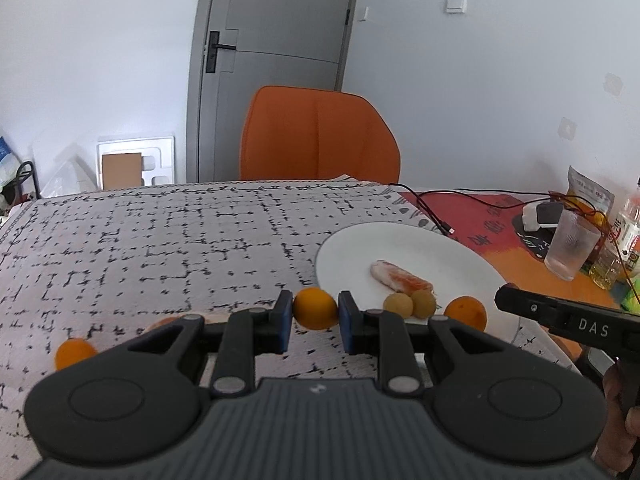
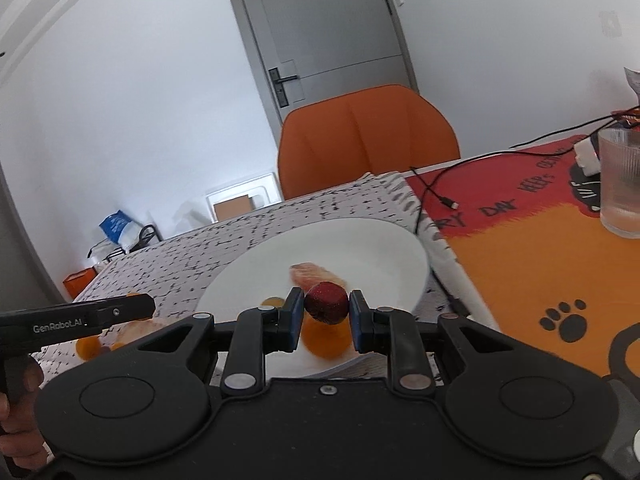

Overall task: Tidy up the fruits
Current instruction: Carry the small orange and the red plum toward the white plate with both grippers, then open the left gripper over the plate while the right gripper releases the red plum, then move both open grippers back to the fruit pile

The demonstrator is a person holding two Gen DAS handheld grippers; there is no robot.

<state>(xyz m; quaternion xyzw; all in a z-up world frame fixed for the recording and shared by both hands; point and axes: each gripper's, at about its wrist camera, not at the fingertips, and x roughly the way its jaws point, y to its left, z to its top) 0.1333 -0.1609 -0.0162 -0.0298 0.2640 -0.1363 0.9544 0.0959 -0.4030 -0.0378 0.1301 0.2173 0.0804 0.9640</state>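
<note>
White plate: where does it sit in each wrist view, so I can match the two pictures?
Left wrist view: white plate lies right of centre, beyond the left gripper.
Right wrist view: white plate fills the centre, behind the right gripper.
Shared landmark: the orange chair behind the table.

The left gripper and right gripper are showing matte black bodies with ribbed grey centre panels, round side discs, silver pivot pins and blue finger pads. White lettering is reading "DAS" and "GenRobot.AI". Bare skin is showing on each hand.
</note>
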